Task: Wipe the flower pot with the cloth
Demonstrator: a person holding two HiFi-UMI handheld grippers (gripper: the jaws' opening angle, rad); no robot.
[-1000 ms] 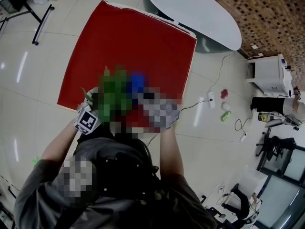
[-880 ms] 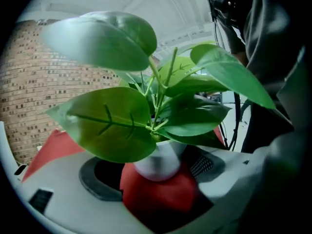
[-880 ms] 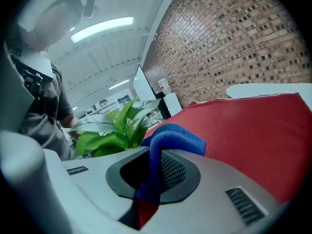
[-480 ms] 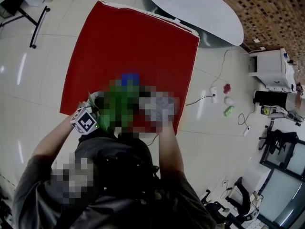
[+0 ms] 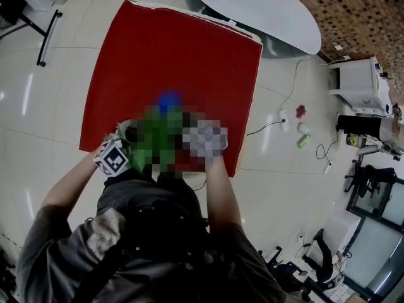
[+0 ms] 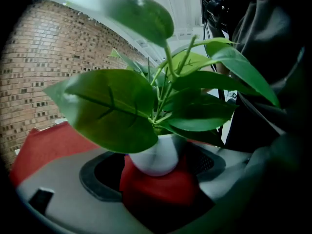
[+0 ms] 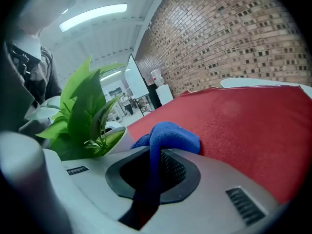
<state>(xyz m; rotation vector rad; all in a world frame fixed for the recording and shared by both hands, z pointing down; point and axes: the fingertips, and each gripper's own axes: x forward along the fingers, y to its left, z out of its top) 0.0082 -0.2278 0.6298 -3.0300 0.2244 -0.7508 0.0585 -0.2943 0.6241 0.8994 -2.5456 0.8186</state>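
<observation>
A white flower pot [image 6: 156, 156] with broad green leaves [image 6: 114, 108] sits between the jaws of my left gripper [image 6: 157, 167], which is shut on it. My right gripper [image 7: 155, 155] is shut on a blue cloth [image 7: 170, 136] that bunches up over its jaws. In the right gripper view the pot [image 7: 118, 135] stands just left of the cloth, close to it; I cannot tell whether they touch. In the head view a mosaic patch covers the plant and both jaws. Only the left gripper's marker cube [image 5: 113, 158] and a blue patch of cloth [image 5: 169, 100] show there.
A red mat [image 5: 177, 49] lies on the pale tiled floor under the grippers. A white oval table [image 5: 265, 11] stands beyond it. At the right are a cable with a power strip [image 5: 283, 115], small items [image 5: 302, 111], a white cabinet [image 5: 356, 84] and office chairs [image 5: 315, 264].
My right gripper with the blue cloth has drawn in leftward against the plant. The left gripper and the pot have stayed almost where they were.
</observation>
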